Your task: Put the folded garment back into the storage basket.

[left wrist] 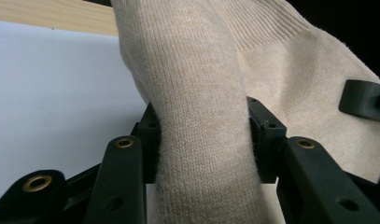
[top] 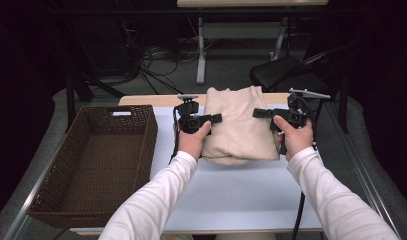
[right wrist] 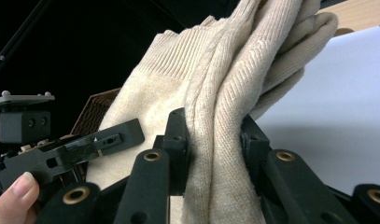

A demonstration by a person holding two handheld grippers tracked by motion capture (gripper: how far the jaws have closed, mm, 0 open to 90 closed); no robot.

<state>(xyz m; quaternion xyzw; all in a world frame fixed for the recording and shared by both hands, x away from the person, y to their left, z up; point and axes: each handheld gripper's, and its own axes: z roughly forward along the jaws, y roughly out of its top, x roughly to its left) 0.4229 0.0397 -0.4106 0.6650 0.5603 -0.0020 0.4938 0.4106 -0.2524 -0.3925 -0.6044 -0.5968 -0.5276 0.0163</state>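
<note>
Now the beige knit sweater [top: 239,125], folded thick with ribbed edges, is over the white desk [top: 241,190], the left claw [top: 215,118] clamped on its left edge, the right claw [top: 258,113] pinching its right. No readable label.

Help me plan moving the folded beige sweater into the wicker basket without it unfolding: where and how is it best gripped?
Grip the folded beige sweater at its two thick side edges, one gripper coming in from each side. The left gripper and right gripper already clamp those bunched layers, so the fold likely holds while it crosses to the wicker basket.
</note>
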